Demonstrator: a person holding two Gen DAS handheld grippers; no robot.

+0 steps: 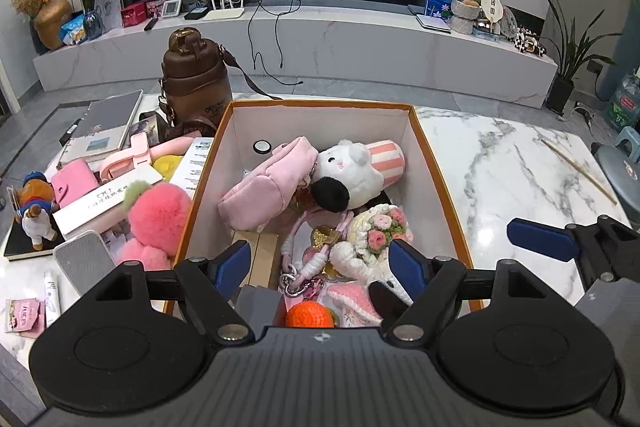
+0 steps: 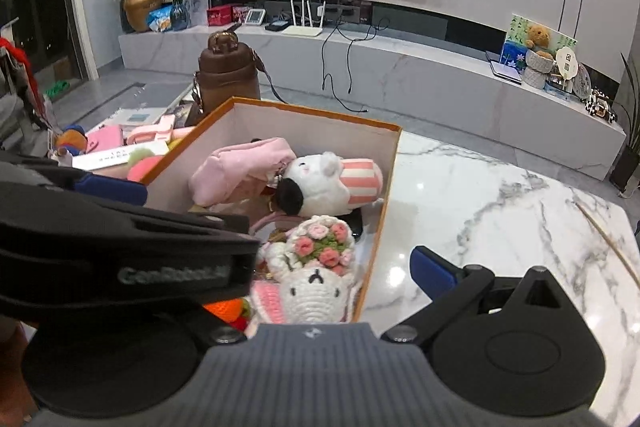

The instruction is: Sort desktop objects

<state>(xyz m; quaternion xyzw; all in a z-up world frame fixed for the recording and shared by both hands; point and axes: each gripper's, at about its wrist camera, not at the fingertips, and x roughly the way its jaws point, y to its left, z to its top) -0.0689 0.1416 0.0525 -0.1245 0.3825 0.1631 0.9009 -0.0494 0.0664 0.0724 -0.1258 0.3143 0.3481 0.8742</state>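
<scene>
An orange-rimmed cardboard box (image 1: 436, 163) stands on the marble table and holds a pink pouch (image 1: 268, 183), a white plush with a striped cap (image 1: 352, 171), a crocheted bunny with roses (image 1: 376, 231), a keychain cord (image 1: 312, 259) and an orange crochet ball (image 1: 310, 315). My left gripper (image 1: 320, 263) is open and empty, hovering over the box's near end. The box also shows in the right wrist view (image 2: 384, 203). My right gripper (image 2: 340, 267) is open and empty at the box's right edge; its left finger is hidden behind the left gripper's body.
Left of the box lie a pink fluffy pompom (image 1: 158, 215), a pink wallet (image 1: 74, 181), a small dog figure (image 1: 36, 211), notebooks (image 1: 104, 131) and a brown bottle (image 1: 196, 79). A thin stick (image 1: 576, 167) lies on the marble table (image 1: 520, 187) to the right.
</scene>
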